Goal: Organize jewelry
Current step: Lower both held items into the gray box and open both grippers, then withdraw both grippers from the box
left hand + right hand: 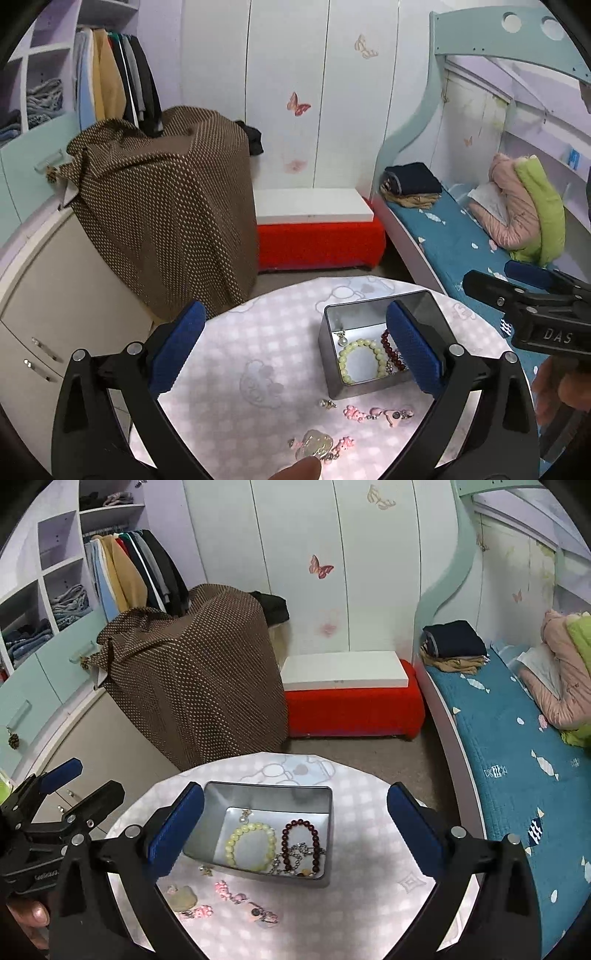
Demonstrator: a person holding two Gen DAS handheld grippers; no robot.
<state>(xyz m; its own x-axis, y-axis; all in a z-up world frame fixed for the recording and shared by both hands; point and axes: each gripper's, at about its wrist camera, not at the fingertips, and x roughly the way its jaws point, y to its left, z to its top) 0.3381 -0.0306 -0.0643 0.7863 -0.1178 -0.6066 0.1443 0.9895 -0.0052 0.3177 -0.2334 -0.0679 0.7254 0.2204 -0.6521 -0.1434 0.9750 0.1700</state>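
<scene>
Left wrist view: left gripper (295, 347) spread wide, nothing between its pads, above round table (236, 332); metal tin (332, 376) holds pale bead bracelet (360, 360). Right wrist view: right gripper (295, 827) wide, empty, over tin (266, 794); pink charms (236, 895) loose on table beside it.

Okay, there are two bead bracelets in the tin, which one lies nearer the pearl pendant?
The pale yellow-green bracelet: the pearl pendant sits just beyond its far edge, while the dark red bracelet lies off to the right.
</scene>
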